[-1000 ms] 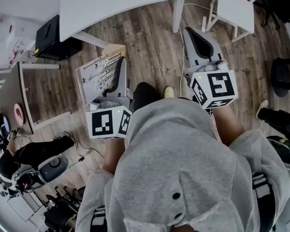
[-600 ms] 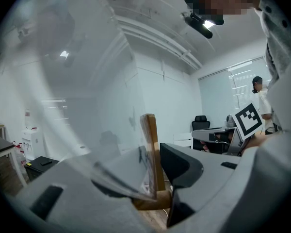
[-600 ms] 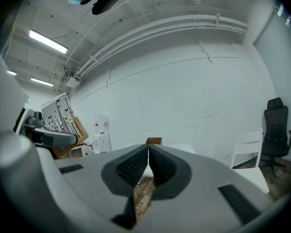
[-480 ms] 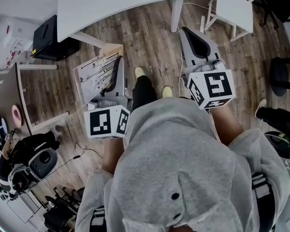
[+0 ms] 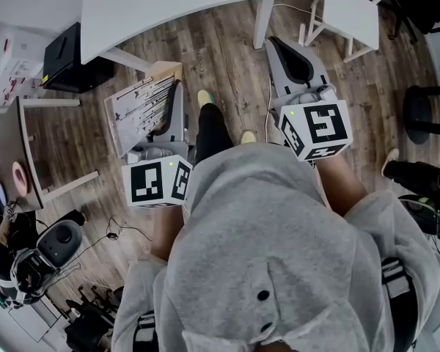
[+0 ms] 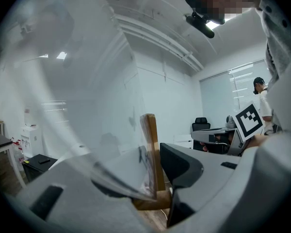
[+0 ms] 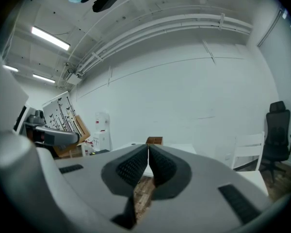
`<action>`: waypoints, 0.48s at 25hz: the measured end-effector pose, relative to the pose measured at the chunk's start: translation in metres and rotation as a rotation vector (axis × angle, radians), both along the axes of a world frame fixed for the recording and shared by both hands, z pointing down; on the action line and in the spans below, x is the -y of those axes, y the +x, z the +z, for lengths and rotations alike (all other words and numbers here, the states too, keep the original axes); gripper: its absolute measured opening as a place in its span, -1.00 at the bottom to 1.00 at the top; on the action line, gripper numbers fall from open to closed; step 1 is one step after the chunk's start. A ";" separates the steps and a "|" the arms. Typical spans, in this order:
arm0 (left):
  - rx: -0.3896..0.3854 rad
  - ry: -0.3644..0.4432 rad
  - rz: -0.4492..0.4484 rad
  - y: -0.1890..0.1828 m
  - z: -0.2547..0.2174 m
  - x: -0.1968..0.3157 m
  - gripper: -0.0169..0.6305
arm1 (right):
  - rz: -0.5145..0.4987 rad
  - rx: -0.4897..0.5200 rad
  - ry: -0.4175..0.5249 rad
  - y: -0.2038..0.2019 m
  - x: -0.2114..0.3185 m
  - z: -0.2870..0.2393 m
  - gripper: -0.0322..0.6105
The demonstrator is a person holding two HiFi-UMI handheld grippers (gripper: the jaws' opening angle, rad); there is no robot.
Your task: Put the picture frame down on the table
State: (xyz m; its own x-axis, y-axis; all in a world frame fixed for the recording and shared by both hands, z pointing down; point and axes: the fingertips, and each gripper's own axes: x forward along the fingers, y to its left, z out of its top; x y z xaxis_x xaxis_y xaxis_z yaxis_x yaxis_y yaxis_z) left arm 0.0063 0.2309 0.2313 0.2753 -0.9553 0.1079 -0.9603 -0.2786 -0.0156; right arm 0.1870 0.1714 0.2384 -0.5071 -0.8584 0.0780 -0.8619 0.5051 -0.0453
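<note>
The picture frame (image 5: 141, 110) has a light wooden border and a white print with black lines. It stands on edge over the wood floor, with my left gripper (image 5: 174, 114) shut on its right side. In the left gripper view its wooden edge (image 6: 151, 152) sits between the jaws and its glazed face fills the left. My right gripper (image 5: 292, 59) is shut with nothing in it; the ribbed pads (image 7: 136, 166) meet. The white table (image 5: 169, 2) lies ahead, beyond both grippers.
A black box (image 5: 66, 50) sits under the table's left end. A white chair (image 5: 348, 13) stands to the right, with a black stool (image 5: 425, 112) further right. At the left, a dark side table (image 5: 11, 149) holds a pink roll (image 5: 20, 176). Cables and gear lie at lower left.
The table and floor have slid down and left in the head view. One foot now shows ahead between the grippers. The frame stays in the left gripper, and the right stays shut.
</note>
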 end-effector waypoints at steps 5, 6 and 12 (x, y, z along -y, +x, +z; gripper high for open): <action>-0.006 0.003 -0.005 -0.007 0.001 0.009 -0.36 | 0.001 -0.007 -0.002 -0.005 0.011 0.001 -0.82; -0.008 0.003 -0.006 -0.008 0.001 0.011 -0.36 | 0.000 -0.010 -0.002 -0.006 0.014 0.002 -0.82; -0.009 0.001 -0.011 -0.018 0.004 0.027 -0.36 | -0.006 -0.014 -0.005 -0.015 0.028 0.003 -0.82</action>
